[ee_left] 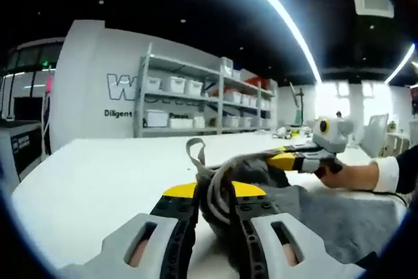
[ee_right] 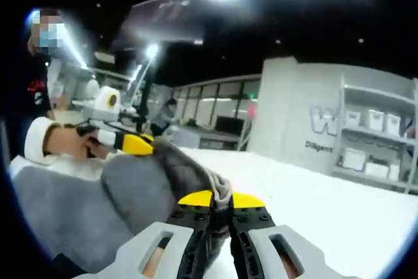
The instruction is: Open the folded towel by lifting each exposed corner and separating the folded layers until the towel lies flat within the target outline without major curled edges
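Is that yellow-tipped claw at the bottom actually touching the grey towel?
Touching. In the left gripper view the left gripper has its jaws closed on a bunched fold of the grey towel, cloth pinched between them above the white table.

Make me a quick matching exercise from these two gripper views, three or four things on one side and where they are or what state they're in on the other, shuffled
Things:
1. left gripper
2. soft grey towel
3. white table
4. metal shelf unit

States or places:
A. against the back wall, holding white bins
B. partly bunched, lying on the table
C. shut on a towel fold
D. beneath the towel

Pairs: 1-C, 2-B, 3-D, 4-A
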{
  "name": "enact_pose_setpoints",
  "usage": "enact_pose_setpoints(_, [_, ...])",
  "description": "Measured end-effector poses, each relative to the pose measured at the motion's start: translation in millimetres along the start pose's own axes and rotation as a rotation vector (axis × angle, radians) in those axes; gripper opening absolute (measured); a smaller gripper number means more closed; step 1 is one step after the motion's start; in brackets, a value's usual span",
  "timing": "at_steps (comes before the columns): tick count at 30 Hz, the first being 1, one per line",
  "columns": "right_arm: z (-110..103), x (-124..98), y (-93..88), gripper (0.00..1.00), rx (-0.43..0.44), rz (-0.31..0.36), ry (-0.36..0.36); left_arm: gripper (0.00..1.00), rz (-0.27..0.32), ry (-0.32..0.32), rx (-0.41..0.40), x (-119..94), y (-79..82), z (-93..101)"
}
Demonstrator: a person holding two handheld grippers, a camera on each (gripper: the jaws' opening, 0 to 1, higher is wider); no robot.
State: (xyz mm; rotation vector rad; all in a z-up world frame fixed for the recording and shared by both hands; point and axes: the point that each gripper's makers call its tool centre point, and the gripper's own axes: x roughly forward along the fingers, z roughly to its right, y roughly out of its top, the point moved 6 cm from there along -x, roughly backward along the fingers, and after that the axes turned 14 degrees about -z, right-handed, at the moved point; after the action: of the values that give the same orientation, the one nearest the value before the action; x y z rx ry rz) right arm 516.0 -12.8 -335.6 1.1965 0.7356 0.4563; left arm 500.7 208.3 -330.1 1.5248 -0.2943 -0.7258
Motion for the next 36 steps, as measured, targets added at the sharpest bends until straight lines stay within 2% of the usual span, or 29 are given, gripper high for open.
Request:
enact_pose_setpoints(4, [3, 6, -5.2, 0.02, 0.009, -0.043, -0.023, 0.18, -0.021, 0.031, 0.014, 0, -1.7, -6.2])
enact_pose_setpoints(7, [4, 11, -9.2, 0.02, 0.000, -0.073, -0.033, 0.18, -0.014, 0.036, 0.004, -3, -0.8, -8.4])
enact_pose_setpoints(12, [7, 16, -14.8, 0.05, -0.070, -0.105, -0.082, 0.17, -0.019, 0.043, 0.016, -6, 0.1, -6.5])
enact_pose_setpoints(15, [10, 17, -15.5, 0.08, -0.108, -0.107, -0.113, 0.17, -0.022, 0.035, -0.016, -8, -1.1, -8.6])
enact_pose_setpoints(18, [16, 15, -16.4, 0.13, -0.177, -0.118, -0.177, 0.19, -0.042, 0.048, -0.016, -9, -3.3, -12.9])
enact_pose_setpoints(21, [18, 11, -15.8, 0.12, -0.200, -0.112, -0.206, 0.22, -0.060, 0.045, -0.046, -10, -6.5, -16.9])
enact_pose_setpoints(25, [17, 5, -10.1, 0.10, -0.191, -0.074, -0.196, 0.25, -0.078, 0.035, -0.068, -9, -11.3, -18.4])
enact_pose_setpoints(28, [10, 2, -7.0, 0.00, -0.197, -0.059, -0.167, 0.29, -0.117, 0.011, -0.065, -4, -16.0, -13.9])
enact_pose_setpoints(33, [2, 0, -4.3, 0.00, -0.238, -0.063, -0.174, 0.34, -0.145, 0.013, -0.034, 0, -20.9, -10.4])
enact_pose_setpoints(36, [-8, 2, -1.0, 0.00, -0.228, -0.055, -0.108, 0.35, -0.165, -0.011, -0.047, 2, -23.9, -7.1])
